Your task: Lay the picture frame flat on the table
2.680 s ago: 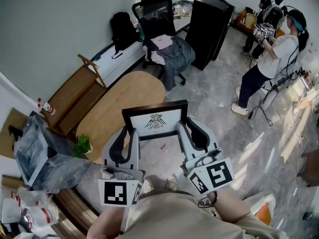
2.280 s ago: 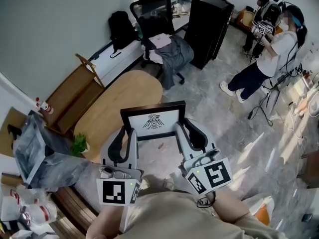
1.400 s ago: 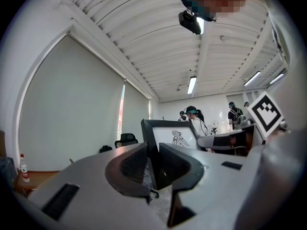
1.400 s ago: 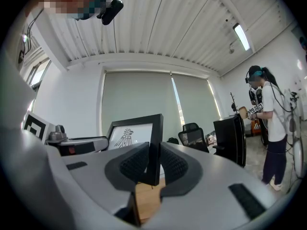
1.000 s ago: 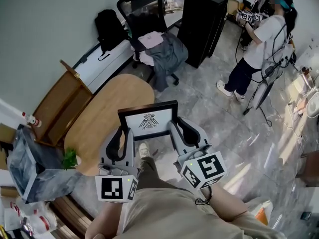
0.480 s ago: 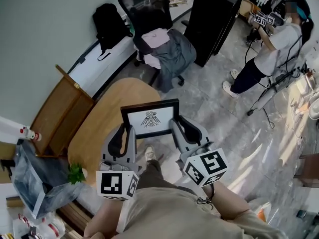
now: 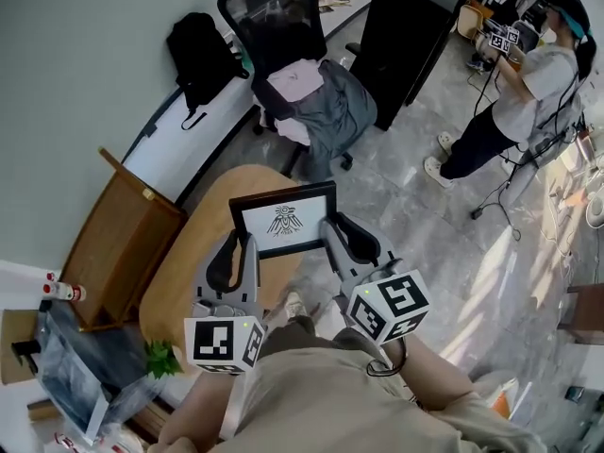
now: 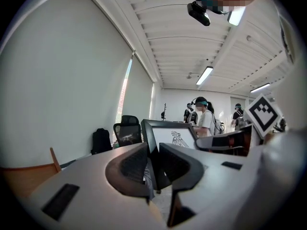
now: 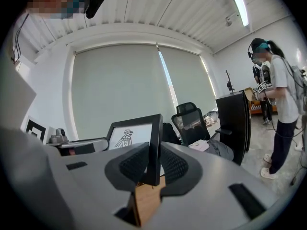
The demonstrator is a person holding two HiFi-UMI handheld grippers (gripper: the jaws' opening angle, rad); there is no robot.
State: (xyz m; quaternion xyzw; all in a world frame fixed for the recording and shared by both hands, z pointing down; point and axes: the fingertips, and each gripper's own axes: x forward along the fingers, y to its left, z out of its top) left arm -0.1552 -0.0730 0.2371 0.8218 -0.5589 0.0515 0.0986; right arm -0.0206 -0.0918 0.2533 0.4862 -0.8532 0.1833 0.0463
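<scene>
The black picture frame [image 7: 283,218] with a white mat and a bird emblem hangs in the air over the near end of the oval wooden table [image 7: 203,243], its face toward me. My left gripper [image 7: 243,249] is shut on the frame's left edge, and my right gripper [image 7: 327,234] is shut on its right edge. In the left gripper view the frame [image 8: 169,137] stands between the jaws, its black edge pinched. The right gripper view shows the frame [image 9: 132,137] edge-on, clamped between ribbed pads [image 9: 132,164], with the table's wood [image 9: 146,198] below.
A wooden rack [image 7: 123,229] stands left of the table. Beyond it are a black office chair [image 7: 283,41] draped with clothes, a black backpack [image 7: 200,50] and a black cabinet [image 7: 406,31]. A person [image 7: 524,92] stands on the grey floor at the right. A small plant [image 7: 162,359] sits near left.
I have carried the frame forward, from above the floor beside the table to above the table's near end. Both grippers stay shut on its edges throughout.
</scene>
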